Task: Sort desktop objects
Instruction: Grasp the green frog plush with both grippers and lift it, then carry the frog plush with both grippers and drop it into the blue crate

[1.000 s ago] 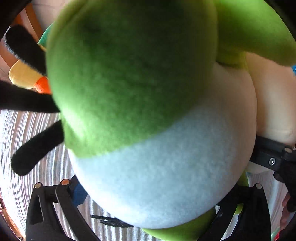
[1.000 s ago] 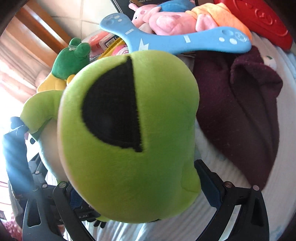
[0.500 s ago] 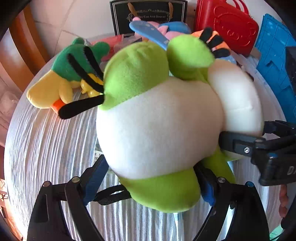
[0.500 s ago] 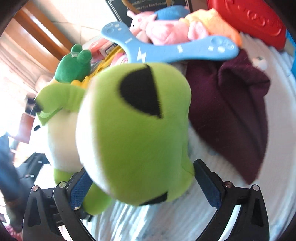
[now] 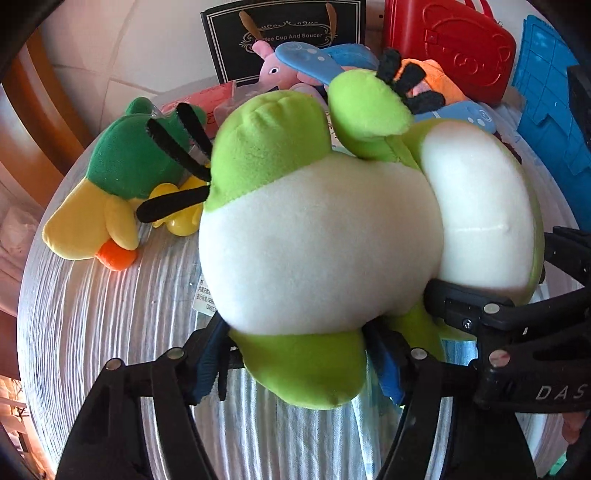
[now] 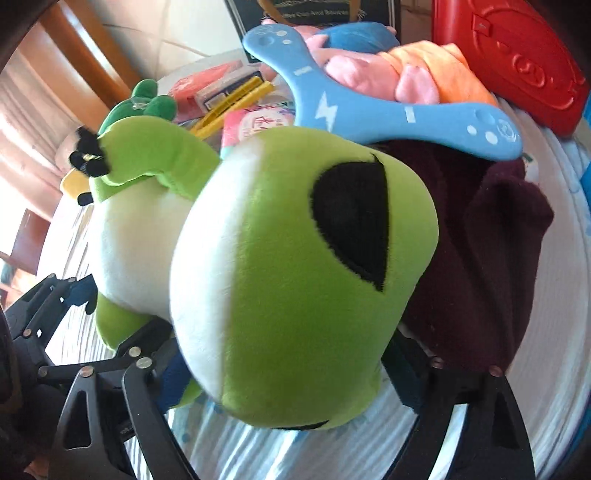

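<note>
A lime-green and white frog plush point(image 5: 317, 236) fills both views. My left gripper point(image 5: 295, 365) is shut on its lower foot, the blue pads pressing either side. My right gripper point(image 6: 288, 373) is shut on the plush's head point(image 6: 295, 295), which has a black eye patch. The right gripper's black frame also shows at the right edge of the left wrist view point(image 5: 517, 332). The plush hangs just above the white striped tablecloth point(image 5: 92, 314).
A green and yellow duck plush point(image 5: 122, 184) lies at left. Behind are a pink pig plush point(image 6: 369, 70), a blue boomerang toy point(image 6: 369, 110), a dark maroon cloth point(image 6: 480, 258), a red case point(image 5: 454, 44), a blue tray point(image 5: 546, 110) and a black box point(image 5: 288, 33).
The frog plush has moved away from the left camera and lower, turning so its white belly faces it. The table and toys behind are now in view. Both grippers keep their hold.
</note>
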Action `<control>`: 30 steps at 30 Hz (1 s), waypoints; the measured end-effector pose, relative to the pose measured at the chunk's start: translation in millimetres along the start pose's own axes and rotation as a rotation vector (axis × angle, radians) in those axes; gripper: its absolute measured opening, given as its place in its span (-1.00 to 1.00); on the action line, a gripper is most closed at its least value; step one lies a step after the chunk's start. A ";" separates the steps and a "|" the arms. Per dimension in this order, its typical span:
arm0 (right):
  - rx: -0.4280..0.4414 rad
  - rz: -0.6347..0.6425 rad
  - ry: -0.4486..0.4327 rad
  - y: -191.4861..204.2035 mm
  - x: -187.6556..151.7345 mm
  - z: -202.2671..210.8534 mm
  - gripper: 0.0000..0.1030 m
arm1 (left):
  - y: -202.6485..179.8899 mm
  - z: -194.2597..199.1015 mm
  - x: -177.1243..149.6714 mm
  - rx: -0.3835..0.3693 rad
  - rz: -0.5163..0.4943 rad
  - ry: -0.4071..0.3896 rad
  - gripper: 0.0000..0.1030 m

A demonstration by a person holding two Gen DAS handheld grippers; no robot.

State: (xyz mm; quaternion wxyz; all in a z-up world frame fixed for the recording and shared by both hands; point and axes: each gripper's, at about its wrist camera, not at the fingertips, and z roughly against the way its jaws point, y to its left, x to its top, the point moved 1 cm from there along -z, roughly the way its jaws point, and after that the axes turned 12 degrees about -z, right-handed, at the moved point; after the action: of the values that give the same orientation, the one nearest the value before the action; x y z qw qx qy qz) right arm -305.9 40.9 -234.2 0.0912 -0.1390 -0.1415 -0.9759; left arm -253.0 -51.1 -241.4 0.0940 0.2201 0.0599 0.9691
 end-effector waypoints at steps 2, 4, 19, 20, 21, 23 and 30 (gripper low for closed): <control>-0.016 0.027 -0.016 6.9 -3.2 6.0 0.59 | 2.0 5.5 -6.5 -0.009 0.009 -0.006 0.30; -0.018 0.029 -0.027 10.3 -6.8 12.6 0.57 | 0.9 13.2 -7.8 -0.015 0.011 -0.020 0.29; -0.044 0.041 -0.276 4.4 -32.3 137.2 0.54 | -25.1 119.2 8.1 0.009 -0.050 -0.259 0.28; -0.048 0.037 -0.296 -5.4 -32.4 149.5 0.54 | -27.9 126.1 12.4 0.007 -0.059 -0.277 0.28; -0.053 0.033 -0.312 -7.6 -32.9 158.3 0.54 | -29.0 130.3 18.0 0.004 -0.067 -0.292 0.28; -0.068 0.022 -0.352 -12.7 -29.2 176.3 0.54 | -35.6 144.3 29.5 -0.001 -0.086 -0.329 0.28; -0.138 -0.048 -0.494 -36.7 -41.1 256.5 0.54 | -84.5 200.8 70.0 -0.056 -0.174 -0.471 0.28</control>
State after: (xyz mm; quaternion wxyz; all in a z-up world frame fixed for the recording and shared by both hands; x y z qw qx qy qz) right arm -212.0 158.6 -19.3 0.0212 -0.3758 -0.0960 -0.9215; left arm -213.9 60.9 -45.8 0.1942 0.4310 0.0283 0.8807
